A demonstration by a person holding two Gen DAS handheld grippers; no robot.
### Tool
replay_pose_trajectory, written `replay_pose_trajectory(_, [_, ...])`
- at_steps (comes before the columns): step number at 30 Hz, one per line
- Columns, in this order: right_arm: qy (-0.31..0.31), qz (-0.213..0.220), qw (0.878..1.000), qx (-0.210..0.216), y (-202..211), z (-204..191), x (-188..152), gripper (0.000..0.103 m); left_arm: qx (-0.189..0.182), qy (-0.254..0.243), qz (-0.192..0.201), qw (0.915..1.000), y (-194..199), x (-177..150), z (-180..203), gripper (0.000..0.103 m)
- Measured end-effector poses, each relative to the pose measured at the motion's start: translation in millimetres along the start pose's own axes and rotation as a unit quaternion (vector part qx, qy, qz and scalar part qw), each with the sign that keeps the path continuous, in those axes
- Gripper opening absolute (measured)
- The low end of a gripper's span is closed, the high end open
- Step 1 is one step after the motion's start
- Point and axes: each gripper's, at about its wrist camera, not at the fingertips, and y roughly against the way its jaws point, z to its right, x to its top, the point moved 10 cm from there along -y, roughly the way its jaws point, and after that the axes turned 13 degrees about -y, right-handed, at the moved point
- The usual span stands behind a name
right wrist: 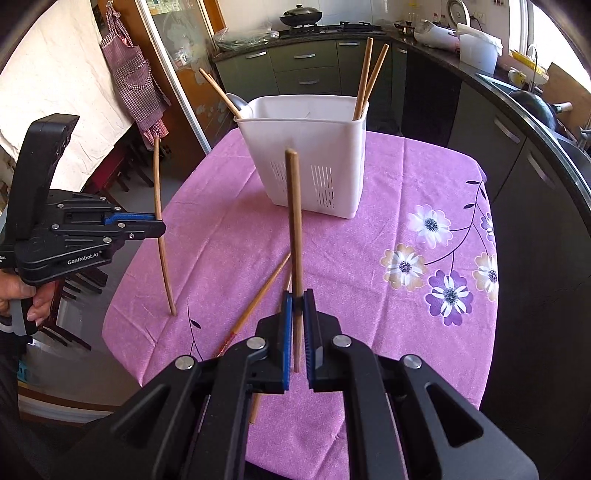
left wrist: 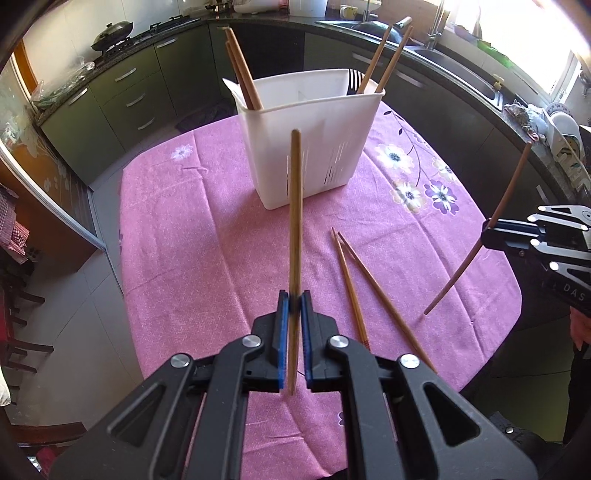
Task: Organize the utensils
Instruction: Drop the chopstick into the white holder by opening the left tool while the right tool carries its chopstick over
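Note:
A white slotted utensil holder (left wrist: 310, 147) (right wrist: 314, 155) stands at the far side of the pink tablecloth, with chopsticks leaning in both end compartments, a fork (left wrist: 355, 79) and a spoon (right wrist: 240, 103). My left gripper (left wrist: 294, 299) is shut on one wooden chopstick (left wrist: 295, 206), held upright above the cloth; it shows at left in the right wrist view (right wrist: 160, 225). My right gripper (right wrist: 297, 299) is shut on another upright chopstick (right wrist: 294, 221); it shows at right in the left wrist view (left wrist: 487, 236). Two chopsticks (left wrist: 365, 291) (right wrist: 258, 299) lie loose on the cloth between the grippers.
The table (left wrist: 184, 229) is covered by a pink flowered cloth and has rounded edges. Dark kitchen cabinets and counters with a wok (left wrist: 110, 35), sink and dish rack surround it. An apron (right wrist: 133, 74) hangs at left; chairs stand beside the table.

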Motion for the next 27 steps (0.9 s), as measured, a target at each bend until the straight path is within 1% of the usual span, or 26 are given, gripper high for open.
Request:
replay_pose_trajectory(6, [0.001, 0.000, 1.000, 0.004, -4, 5, -2, 0.007, 0.002, -0.006, 0.004, 1.0000, 5, -2, 4, 0.007])
replay_pose_trajectory(11, [0.005, 0.011, 1.000, 0.010, 5, -1, 5, 0.007, 0.003, -0.006, 0.018, 0.9998, 17, 5, 3, 0.007])
replay_pose_trajectory(16, [0.005, 0.028, 0.999, 0.015, 17, -6, 19, 0.007, 0.003, -0.009, 0.034, 0.9994, 30, 19, 4, 0.007])
replay_pose_trajectory(27, [-0.003, 0.058, 0.998, 0.024, 38, -12, 59, 0.007, 0.005, -0.014, 0.076, 0.9970, 64, 61, -2, 0.007])
